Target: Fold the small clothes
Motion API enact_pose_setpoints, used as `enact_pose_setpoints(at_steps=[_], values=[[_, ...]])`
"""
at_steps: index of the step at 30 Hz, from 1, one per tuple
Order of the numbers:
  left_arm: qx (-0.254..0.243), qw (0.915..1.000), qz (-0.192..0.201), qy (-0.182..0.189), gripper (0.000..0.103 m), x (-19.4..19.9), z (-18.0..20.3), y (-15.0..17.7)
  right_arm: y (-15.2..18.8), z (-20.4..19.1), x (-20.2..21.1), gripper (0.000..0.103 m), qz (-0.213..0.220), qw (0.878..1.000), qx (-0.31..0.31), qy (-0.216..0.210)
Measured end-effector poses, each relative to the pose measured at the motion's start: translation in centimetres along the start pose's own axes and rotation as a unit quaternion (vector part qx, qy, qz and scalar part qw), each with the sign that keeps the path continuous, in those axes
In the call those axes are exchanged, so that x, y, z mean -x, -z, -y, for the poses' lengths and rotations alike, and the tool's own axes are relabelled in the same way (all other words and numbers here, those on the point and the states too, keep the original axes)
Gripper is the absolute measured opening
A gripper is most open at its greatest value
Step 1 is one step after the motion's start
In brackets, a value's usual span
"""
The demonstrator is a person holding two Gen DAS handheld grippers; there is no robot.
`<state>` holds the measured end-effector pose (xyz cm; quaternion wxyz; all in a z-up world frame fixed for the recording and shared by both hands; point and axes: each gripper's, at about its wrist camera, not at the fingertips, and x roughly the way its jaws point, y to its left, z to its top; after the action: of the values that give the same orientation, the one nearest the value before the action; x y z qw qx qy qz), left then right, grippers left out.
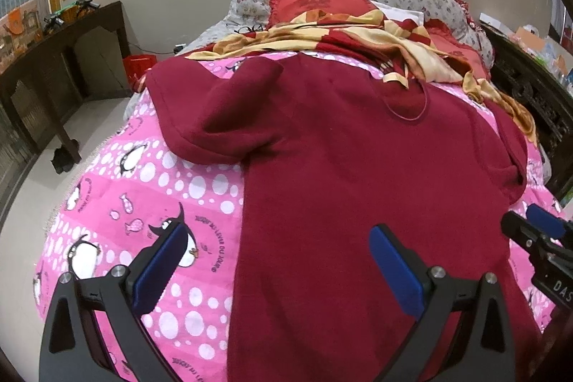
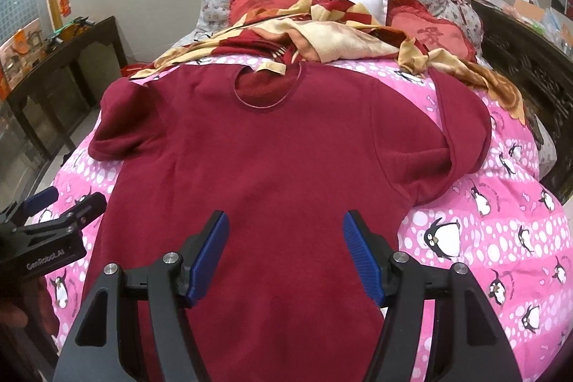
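The dark red sweater point(image 2: 265, 145) lies face up and spread flat on the pink penguin bedspread point(image 2: 501, 238), its round neckline pointing toward the head of the bed and its hem toward whoever is holding the tools. So its long axis runs straight away from both grippers, collar far, hem near. One short sleeve sticks out to the left side; the other, on the right, looks already doubled over on itself, though the fisheye warps that edge and I would not swear to it.

The right gripper point(image 2: 284, 255) hangs over the lower middle of the body with its blue pads spread wide and nothing between them. The left gripper point(image 1: 283, 269) is also wide apart and empty, sitting over the left side seam, one finger above the bedspread point(image 1: 150, 188) and the other above the sweater point(image 1: 358, 149).

That makes the left tool nearer the outstretched sleeve, and I would guess it takes that side first.

Beyond the collar, a rumpled red-and-cream blanket point(image 2: 322, 34) overlaps the neckline.
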<state>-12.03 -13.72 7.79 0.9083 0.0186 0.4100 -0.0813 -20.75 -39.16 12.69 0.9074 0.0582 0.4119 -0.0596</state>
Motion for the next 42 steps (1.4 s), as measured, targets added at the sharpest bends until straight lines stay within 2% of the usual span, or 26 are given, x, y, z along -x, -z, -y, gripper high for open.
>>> enact_pose_setpoints(at_steps=[12, 42], values=[[-0.003, 1.0000, -0.003, 0.002, 0.103, -0.8, 0.5, 0.0, -0.2, -0.2, -1.5, 0.071, -0.008, 1.000, 0.003, 0.021], [0.012, 0.9999, -0.010, -0.003, 0.103, -2.7, -1.2, -0.7, -0.9, -0.3, -4.0, 0.071, -0.022, 0.999, -0.010, 0.022]])
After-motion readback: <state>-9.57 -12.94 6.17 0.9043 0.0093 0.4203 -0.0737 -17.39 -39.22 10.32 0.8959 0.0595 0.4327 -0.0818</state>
